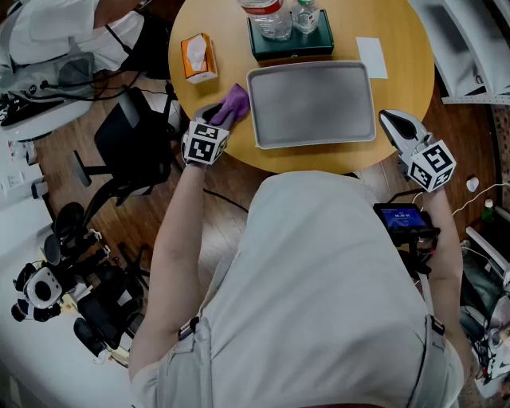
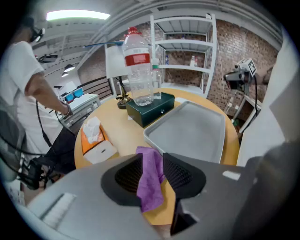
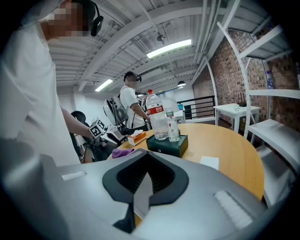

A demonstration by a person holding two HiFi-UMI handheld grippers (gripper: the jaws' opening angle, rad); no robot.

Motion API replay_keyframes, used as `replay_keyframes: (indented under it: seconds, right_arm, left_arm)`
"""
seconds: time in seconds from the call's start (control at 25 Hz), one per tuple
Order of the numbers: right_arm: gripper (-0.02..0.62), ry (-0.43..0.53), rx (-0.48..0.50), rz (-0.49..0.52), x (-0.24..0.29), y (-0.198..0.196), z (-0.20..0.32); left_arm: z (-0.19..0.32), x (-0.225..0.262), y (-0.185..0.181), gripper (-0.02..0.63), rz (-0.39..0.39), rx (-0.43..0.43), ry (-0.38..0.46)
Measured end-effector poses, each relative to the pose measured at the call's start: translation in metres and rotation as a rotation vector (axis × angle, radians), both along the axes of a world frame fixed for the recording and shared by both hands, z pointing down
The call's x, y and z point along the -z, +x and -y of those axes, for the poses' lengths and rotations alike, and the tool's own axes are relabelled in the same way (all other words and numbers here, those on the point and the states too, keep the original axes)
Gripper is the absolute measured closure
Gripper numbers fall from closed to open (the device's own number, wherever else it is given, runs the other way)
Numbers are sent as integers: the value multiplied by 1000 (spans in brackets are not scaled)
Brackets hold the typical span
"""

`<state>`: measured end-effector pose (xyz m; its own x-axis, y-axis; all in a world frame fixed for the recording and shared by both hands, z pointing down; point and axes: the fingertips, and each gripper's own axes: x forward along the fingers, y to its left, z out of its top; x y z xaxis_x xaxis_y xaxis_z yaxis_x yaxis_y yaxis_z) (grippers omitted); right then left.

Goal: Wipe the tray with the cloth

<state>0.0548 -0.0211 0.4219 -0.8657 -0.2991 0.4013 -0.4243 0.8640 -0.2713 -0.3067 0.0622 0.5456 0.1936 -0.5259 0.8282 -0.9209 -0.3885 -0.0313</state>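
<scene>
A grey tray (image 1: pixel 311 103) lies empty in the middle of the round wooden table (image 1: pixel 406 48). At the tray's left front corner my left gripper (image 1: pixel 217 118) is shut on a purple cloth (image 1: pixel 233 102). In the left gripper view the cloth (image 2: pixel 151 180) is pinched between the pads and hangs below them, with the tray (image 2: pixel 197 133) just ahead to the right. My right gripper (image 1: pixel 386 118) is at the tray's right edge. In the right gripper view its jaws (image 3: pixel 144 185) are nearly together on a thin grey sliver that looks like the tray's rim (image 3: pixel 143 197).
An orange tissue box (image 1: pixel 198 57) sits left of the tray. Behind the tray stands a green box (image 1: pixel 291 44) with a water bottle (image 1: pixel 267 16) on it, and a white paper (image 1: pixel 371 56) lies at the back right. A black office chair (image 1: pixel 131 147) stands left of the table.
</scene>
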Motion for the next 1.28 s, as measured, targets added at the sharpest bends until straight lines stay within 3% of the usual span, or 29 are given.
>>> replay_keyframes:
  seconds: [0.24,0.4,0.52,0.6,0.64,0.8,1.04,1.28]
  right_arm:
    - [592,-11,-44,-27,-8,16,10]
    - [594,-33,-90,-41,-17,30,6]
    - [592,-37,-115,-50,-18,39,0]
    - [594,-35,-131,-53,-16,41,-4]
    - [594,-32,-137,-54,-13,42,-7]
    - [593,-18,-150,-54,-4,43,-13]
    - [592,-14,-125,-35,-5,41,-5]
    - [592,-3,-113,-10,21,71,6]
  left_arm:
    - [19,-61,-1,416,113,-184,-203]
    - [18,-94,-8,416,135,-175,-317]
    - [18,-106,-12,435,153,-167,-343]
    - [15,-109,-15,534,168,-160,-341]
    - [12,-109,-18,545,171,-154,-340]
    - [5,-97,-22,554,161,-125,-300]
    - [25,-49,-15,555,183,-117,-160]
    - [59,35,52,555,176,-186,-34]
